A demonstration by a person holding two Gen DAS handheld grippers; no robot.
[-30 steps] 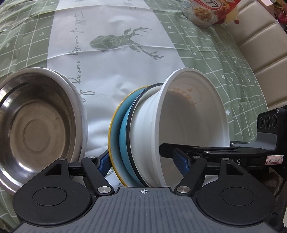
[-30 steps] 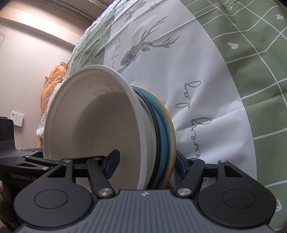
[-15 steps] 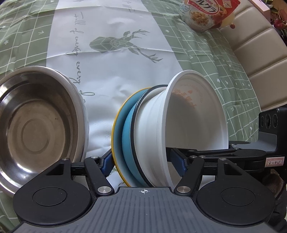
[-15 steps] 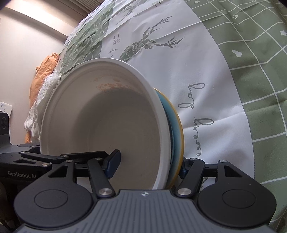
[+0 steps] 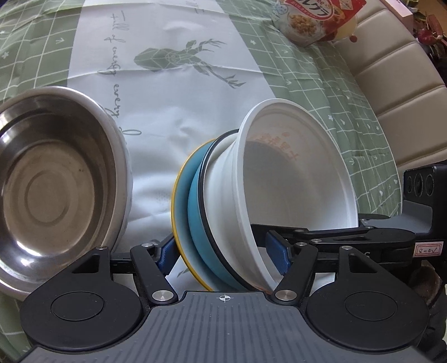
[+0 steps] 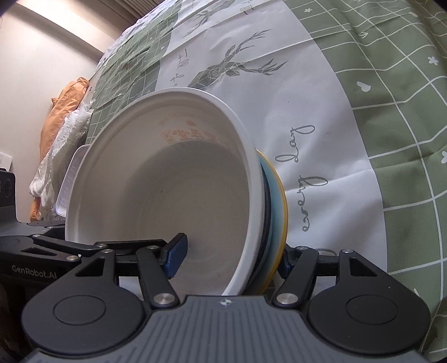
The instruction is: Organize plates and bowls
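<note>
A white paper bowl (image 5: 296, 190) sits nested on a blue plate (image 5: 195, 223) and a yellow-rimmed plate (image 5: 176, 223). The stack also shows in the right wrist view (image 6: 173, 201). My left gripper (image 5: 223, 254) is shut on the near edge of the stack, one finger behind the plates and one inside the bowl. My right gripper (image 6: 232, 254) is shut on the stack from the opposite side. A steel bowl (image 5: 50, 190) rests on the table to the left of the stack.
A green and white tablecloth with a deer print (image 5: 184, 58) covers the table. A cereal bag (image 5: 307, 19) lies at the far right. A beige padded seat (image 5: 396, 72) borders the table. Orange and white cloth (image 6: 61, 117) and a plastic container (image 6: 69, 181) lie beyond the bowl.
The stack has moved right, away from the steel bowl, still held in both grippers. The right wrist view has turned further into the mouth of the white bowl.
</note>
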